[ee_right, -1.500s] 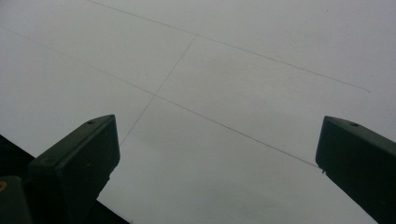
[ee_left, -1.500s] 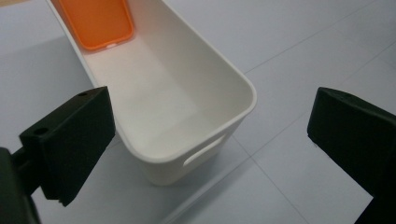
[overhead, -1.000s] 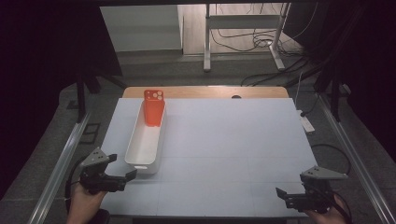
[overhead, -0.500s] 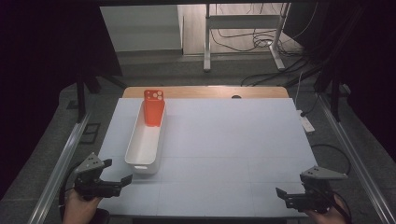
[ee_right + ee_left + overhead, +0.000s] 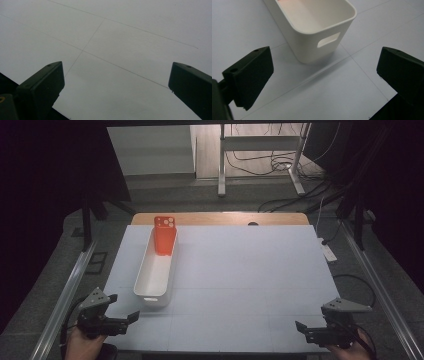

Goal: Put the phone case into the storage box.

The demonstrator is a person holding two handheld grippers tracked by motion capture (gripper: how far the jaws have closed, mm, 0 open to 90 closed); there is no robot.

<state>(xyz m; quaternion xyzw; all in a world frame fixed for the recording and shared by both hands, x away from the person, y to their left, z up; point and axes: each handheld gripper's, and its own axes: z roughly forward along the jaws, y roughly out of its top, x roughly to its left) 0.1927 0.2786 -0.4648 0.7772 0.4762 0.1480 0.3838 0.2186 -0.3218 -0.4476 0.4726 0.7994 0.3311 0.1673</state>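
On the tabletop, left side: we see a long white bin (image 5: 156, 272) lying lengthwise, with an orange phone case (image 5: 164, 235) standing propped at its far end.
Left tongs: our left tongs (image 5: 125, 320) hover at the near left corner, jaws spread wide with nothing between them; in the left gripper view the bin's near end wall (image 5: 319, 37), with its handle slot, sits just ahead.
Right tongs: our right tongs (image 5: 303, 330) hang open and empty at the near right corner, well apart from the bin, over bare surface.
Risk, bin: we judge that a low or off-centre approach could shove the light bin along the smooth sheet instead of gripping its rim.
Risk, case: any jolt to the bin could tip the leaning case flat or out over the wall.
Surface: our tabletop (image 5: 250, 270) is pale grey-white sheet with thin seam lines, and a wooden strip shows along its far edge.
Room: dark curtains at both sides, metal rails flanking the tabletop, cables and a stand's legs on the floor beyond.
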